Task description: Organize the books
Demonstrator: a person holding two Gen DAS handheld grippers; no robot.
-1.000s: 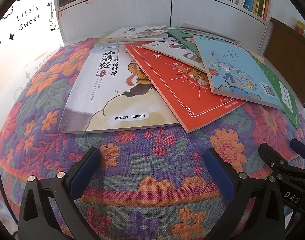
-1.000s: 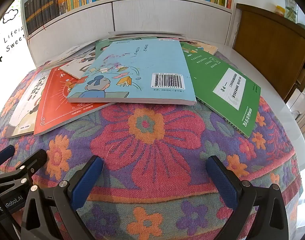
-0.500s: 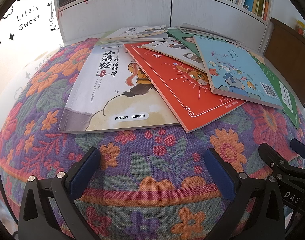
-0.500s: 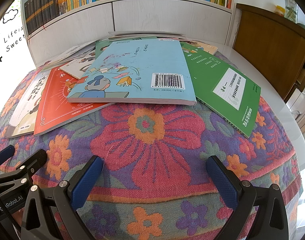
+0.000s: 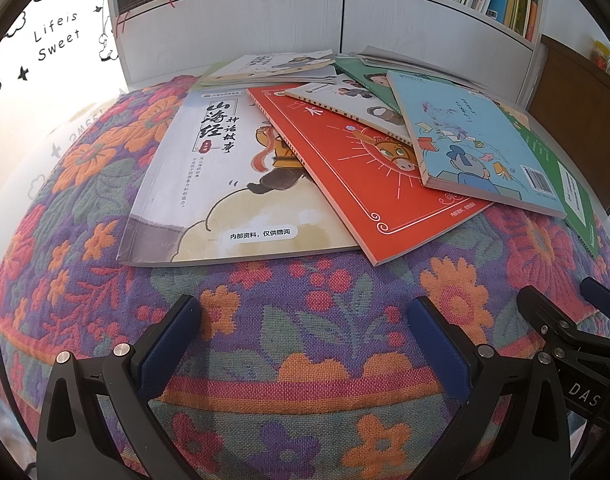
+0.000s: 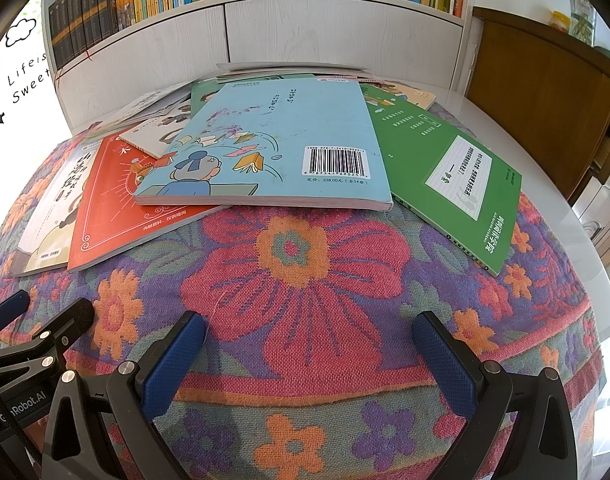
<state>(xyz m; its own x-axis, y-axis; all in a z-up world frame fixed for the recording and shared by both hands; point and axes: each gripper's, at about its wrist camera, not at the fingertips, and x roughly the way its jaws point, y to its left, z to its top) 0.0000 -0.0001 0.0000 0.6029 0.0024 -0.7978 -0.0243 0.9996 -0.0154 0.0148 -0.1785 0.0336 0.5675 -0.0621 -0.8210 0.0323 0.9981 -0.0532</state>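
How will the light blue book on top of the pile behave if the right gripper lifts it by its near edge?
The blue book shows a thick page block, so it is probably heavier and stiffer than the thin red book under it. Its softcover may still sag somewhat. It rests on the red and green book, so lifting may shift them.

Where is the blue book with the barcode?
In the right wrist view, the blue book lies mid-table on top of the pile, overlapping the red book on its left and the green book on its right.
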